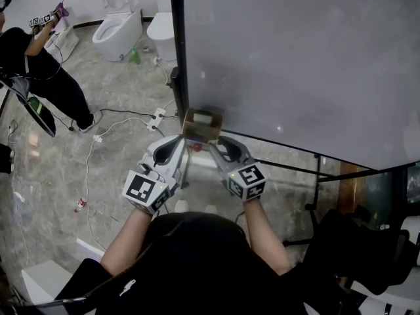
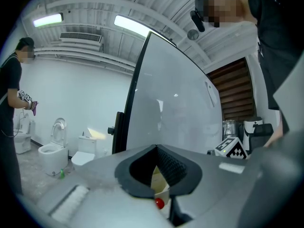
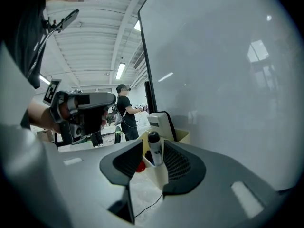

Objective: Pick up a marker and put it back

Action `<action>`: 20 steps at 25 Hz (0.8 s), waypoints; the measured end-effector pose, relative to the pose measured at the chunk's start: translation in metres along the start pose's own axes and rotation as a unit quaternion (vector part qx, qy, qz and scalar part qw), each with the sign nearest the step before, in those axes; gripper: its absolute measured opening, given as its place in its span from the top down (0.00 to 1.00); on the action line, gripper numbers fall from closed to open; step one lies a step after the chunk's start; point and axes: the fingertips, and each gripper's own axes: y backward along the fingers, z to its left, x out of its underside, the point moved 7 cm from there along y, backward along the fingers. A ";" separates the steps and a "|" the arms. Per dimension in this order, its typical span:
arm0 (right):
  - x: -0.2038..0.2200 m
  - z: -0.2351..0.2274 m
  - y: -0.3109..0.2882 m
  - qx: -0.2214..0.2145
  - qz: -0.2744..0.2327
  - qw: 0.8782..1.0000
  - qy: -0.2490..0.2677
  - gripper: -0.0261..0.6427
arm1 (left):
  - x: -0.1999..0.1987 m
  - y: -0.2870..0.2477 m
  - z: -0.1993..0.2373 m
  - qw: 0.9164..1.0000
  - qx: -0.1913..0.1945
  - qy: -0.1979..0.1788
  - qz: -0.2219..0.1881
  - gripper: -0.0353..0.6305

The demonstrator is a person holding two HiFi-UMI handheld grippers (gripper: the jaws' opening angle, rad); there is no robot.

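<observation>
The right claw (image 3: 153, 160) stands with its jaws apart. A marker (image 3: 154, 148) with a dark cap rises upright between them, close to the jaw on the whiteboard side, with a clear gap to the other jaw. The marker sits in a cream marker holder (image 3: 159, 172) whose front corner reaches in between the jaws. A red cap (image 3: 140, 166) shows low in the gap, beside the marker. Just beyond the jaws, a whiteboard eraser (image 3: 160, 122) leans upright at the far end of the holder. The whiteboard (image 3: 228, 80) runs along this claw's right.

The left claw (image 2: 156, 167) also has its jaws apart and grips nothing. A cream wall of the holder (image 2: 160, 184) shows in the opening, with the red cap (image 2: 159, 203) just below it. The right claw's marker cube (image 2: 231, 147) lies off to its right.

From the head view, the left claw (image 1: 182, 144) and right claw (image 1: 215, 144) meet from either side under the holder (image 1: 200, 131), which hangs at the lower edge of the whiteboard (image 1: 295, 64). Well beyond the left claw stand two toilets (image 1: 118, 25) and another person (image 1: 39, 64), with cables (image 1: 125, 120) on the floor between.
</observation>
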 end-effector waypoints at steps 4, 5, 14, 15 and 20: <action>0.000 0.001 0.001 0.005 0.000 1.000 0.001 0.82 | -0.002 0.005 0.003 1.000 -0.004 -0.001 -0.001 0.94; -0.001 0.001 0.001 0.006 -0.001 1.000 0.002 0.83 | -0.003 0.006 0.003 1.000 -0.004 -0.001 -0.001 0.95; -0.015 0.002 0.008 0.012 -0.018 0.999 0.023 0.83 | -0.005 0.005 0.001 1.000 0.002 -0.002 -0.006 0.95; -0.018 0.004 0.009 0.011 -0.020 0.999 0.028 0.83 | -0.006 0.005 0.000 1.000 0.003 -0.003 -0.007 0.95; -0.036 0.011 0.020 0.013 -0.038 0.998 0.039 0.83 | -0.008 0.006 -0.002 1.000 0.006 -0.001 -0.010 0.95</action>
